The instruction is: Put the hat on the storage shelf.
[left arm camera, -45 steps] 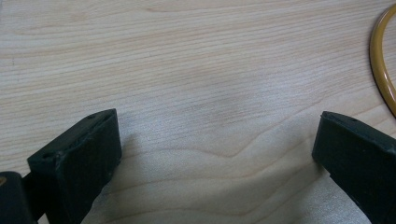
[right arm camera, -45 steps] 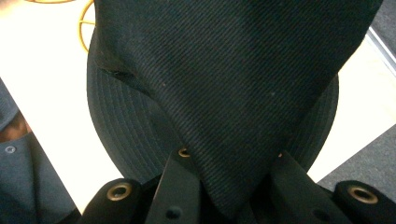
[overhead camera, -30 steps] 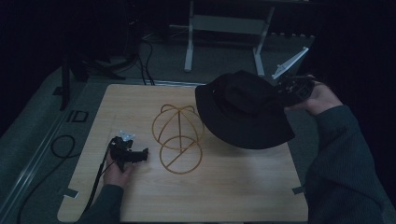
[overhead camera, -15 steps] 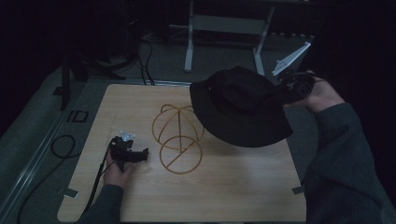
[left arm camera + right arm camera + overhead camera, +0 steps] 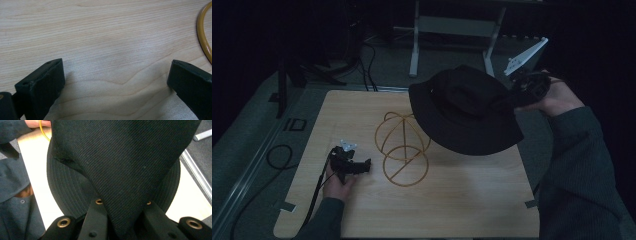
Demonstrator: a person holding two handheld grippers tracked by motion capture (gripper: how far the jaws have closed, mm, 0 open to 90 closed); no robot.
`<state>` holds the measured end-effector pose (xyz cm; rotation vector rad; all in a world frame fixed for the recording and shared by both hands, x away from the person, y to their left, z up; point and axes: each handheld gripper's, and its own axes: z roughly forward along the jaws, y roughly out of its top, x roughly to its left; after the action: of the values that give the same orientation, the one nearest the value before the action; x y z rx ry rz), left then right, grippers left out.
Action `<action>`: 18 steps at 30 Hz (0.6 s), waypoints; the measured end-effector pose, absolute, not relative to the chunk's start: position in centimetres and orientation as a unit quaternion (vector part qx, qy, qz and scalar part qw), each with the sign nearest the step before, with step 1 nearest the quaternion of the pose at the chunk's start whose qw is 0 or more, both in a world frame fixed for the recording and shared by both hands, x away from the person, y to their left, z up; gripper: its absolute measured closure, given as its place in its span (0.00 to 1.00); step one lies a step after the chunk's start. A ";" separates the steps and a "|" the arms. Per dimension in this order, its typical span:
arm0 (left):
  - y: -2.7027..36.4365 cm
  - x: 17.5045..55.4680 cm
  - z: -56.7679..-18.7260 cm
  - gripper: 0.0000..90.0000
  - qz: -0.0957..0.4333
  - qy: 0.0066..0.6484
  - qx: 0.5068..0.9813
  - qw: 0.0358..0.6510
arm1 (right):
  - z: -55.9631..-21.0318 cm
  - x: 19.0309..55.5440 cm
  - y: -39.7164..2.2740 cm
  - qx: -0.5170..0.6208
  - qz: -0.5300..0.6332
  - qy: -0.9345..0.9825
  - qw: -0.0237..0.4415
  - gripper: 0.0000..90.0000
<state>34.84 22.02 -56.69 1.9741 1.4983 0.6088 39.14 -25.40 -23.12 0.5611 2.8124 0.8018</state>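
A black bucket hat (image 5: 464, 111) hangs in the air over the right half of the table, its brim reaching the top of a gold wire hat stand (image 5: 402, 147). My right gripper (image 5: 512, 97) is shut on the hat's crown; in the right gripper view the jaws pinch the black fabric (image 5: 125, 177) between them. My left gripper (image 5: 364, 166) rests low on the table just left of the stand's base ring (image 5: 203, 40), jaws wide apart with bare wood between them.
The light wooden table (image 5: 462, 200) has free room at the front and right. A black cable (image 5: 277, 155) loops off the left edge. A metal frame (image 5: 452, 30) stands on the dark floor behind the table.
The right gripper has carried the hat leftward toward the wire stand. The left gripper has stayed where it was.
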 end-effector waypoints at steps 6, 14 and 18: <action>22.0 34.8 -56.7 0.02 0.228 0.561 0.740 0.291 | -22.9 38.9 -24.8 0.173 0.272 0.943 0.077 0.95; 22.0 34.8 -56.7 0.02 0.229 0.561 0.740 0.291 | -22.4 38.6 -24.3 0.154 0.279 0.945 0.074 0.95; 22.0 34.8 -56.7 0.02 0.229 0.561 0.740 0.291 | -22.3 38.5 -23.9 0.147 0.283 0.945 0.072 0.95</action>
<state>34.85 22.01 -56.70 1.9741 1.4968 0.6104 38.52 -23.90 -22.26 0.4413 2.8407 0.8522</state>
